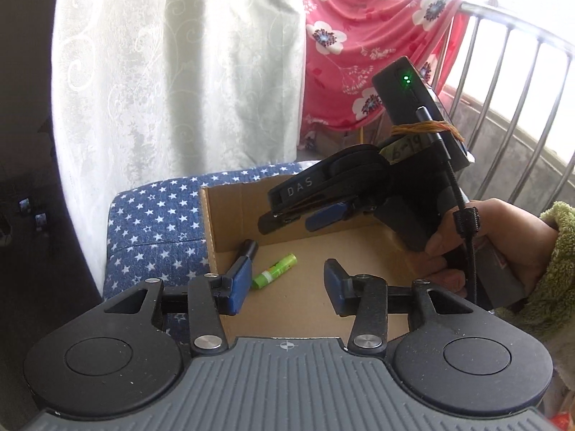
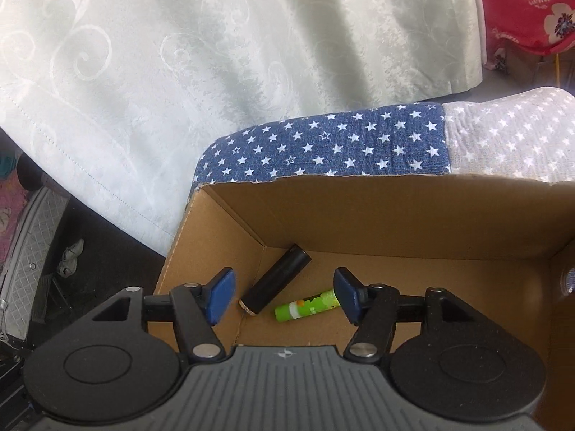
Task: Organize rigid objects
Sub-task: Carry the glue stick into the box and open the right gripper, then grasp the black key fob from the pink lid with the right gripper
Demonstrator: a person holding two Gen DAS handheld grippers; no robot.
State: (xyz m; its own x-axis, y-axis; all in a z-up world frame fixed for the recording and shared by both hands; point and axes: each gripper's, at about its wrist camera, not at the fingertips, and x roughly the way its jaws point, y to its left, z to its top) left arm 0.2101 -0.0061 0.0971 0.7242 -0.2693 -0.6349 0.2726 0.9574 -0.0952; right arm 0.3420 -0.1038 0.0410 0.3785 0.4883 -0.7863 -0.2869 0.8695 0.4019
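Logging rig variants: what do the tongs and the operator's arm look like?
Both tongs, left and right, have black linkages, blue pads and ribbed grey bodies. The right unit is marked "DAS", with a green LED, black cable and orange thread wrap. The hand wears a fuzzy green sleeve.

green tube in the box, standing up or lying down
Lying down. The green tube rests on its side on the cardboard box floor, beside a black cylinder.

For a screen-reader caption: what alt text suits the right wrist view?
An open right gripper hovers over a cardboard box holding a black cylinder and a green tube, lying side by side. Behind, a star-print cushion and pale curtain.
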